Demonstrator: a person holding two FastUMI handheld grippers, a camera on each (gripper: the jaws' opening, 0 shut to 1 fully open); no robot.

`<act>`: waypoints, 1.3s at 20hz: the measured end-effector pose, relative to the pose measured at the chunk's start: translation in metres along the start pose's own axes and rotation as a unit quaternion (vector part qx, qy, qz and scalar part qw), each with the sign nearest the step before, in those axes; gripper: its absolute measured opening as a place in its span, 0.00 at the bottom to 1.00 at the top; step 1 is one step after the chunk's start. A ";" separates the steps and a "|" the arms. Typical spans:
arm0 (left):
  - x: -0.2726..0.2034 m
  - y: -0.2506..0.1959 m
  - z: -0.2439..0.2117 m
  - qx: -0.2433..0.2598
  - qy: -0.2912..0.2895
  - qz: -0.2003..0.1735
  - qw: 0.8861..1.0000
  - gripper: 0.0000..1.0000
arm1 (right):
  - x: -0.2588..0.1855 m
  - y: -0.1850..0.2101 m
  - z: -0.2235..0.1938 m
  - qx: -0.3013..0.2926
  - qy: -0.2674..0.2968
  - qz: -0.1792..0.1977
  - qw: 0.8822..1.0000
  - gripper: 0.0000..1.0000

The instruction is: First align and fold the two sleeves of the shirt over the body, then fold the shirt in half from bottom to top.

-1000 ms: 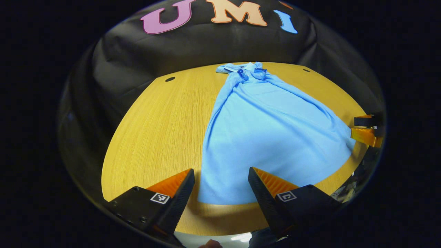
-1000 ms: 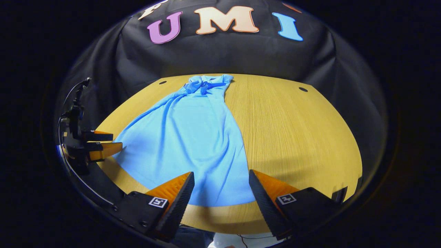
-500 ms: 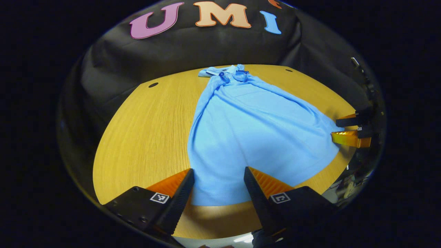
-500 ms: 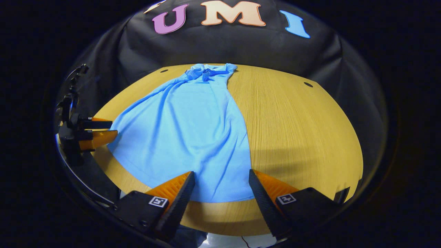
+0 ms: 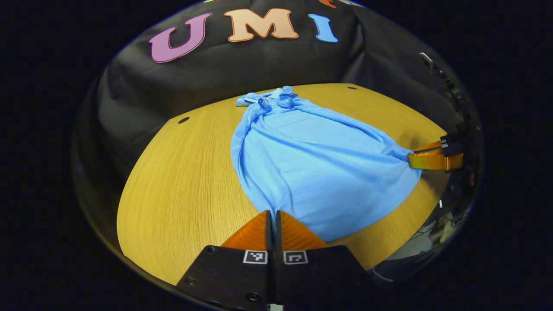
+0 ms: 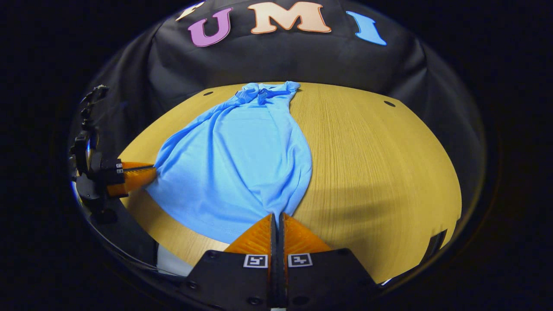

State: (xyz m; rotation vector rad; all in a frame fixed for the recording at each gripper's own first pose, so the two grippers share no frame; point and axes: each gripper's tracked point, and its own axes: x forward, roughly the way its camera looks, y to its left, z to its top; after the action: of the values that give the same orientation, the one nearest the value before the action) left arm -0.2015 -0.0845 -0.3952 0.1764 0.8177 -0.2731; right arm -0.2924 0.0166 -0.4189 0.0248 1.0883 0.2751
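Light-blue polo shirt (image 5: 319, 168) lies flat on wooden table (image 5: 181, 185) w/ collar far from jaws; left gripper (image 5: 272, 214) & right gripper (image 6: 277, 217) each pinch a bottom hem corner.

- A recording booth, not a lived-in room; black cloth wall (image 6: 276, 65) drapes behind and around
- One bare wood-grain counter (image 6: 380, 160) with small dark holes near its far edge

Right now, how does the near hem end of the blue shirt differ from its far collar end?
The hem end is wide, pinched at its two corners by the left gripper and right gripper. The collar end is narrow, bunched, and free of both. Both ends lie on the wooden table.
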 end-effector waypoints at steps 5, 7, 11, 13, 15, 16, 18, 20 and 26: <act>-0.014 -0.007 0.031 -0.091 -0.025 -0.026 0.995 0.00 | -0.016 0.008 0.019 0.021 -0.026 0.026 0.999 0.03; -0.019 -0.007 0.047 -0.090 -0.041 -0.028 0.995 0.00 | -0.022 0.012 0.036 0.030 -0.043 0.038 0.998 0.03; -0.024 -0.005 0.079 -0.087 -0.065 -0.033 0.994 0.00 | -0.029 0.017 0.080 0.030 -0.081 0.048 0.995 0.02; -0.028 -0.003 0.098 -0.090 -0.081 -0.035 0.992 0.00 | -0.032 0.017 0.105 0.025 -0.100 0.053 0.993 0.02; -0.029 0.003 0.123 -0.086 -0.101 -0.031 0.991 0.00 | -0.033 0.015 0.130 0.022 -0.117 0.056 0.991 0.03; -0.027 0.006 0.135 -0.084 -0.109 -0.029 0.990 0.00 | -0.034 0.012 0.145 0.021 -0.129 0.054 0.990 0.03; -0.021 0.016 0.162 -0.082 -0.124 -0.024 0.989 0.00 | -0.030 0.011 0.176 0.027 -0.150 0.058 0.987 0.02; -0.014 0.024 0.188 -0.084 -0.139 -0.021 0.986 0.00 | -0.026 0.007 0.207 0.031 -0.169 0.061 0.983 0.02; 0.022 0.049 0.258 -0.087 -0.170 -0.006 0.982 0.01 | 0.002 -0.008 0.299 0.025 -0.220 0.068 0.973 0.02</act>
State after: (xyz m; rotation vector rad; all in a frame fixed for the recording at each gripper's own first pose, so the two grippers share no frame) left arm 0.0068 -0.1086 -0.2361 -0.0400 0.4998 -0.2342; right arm -0.0276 0.0433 -0.2823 0.1972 0.6515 0.3471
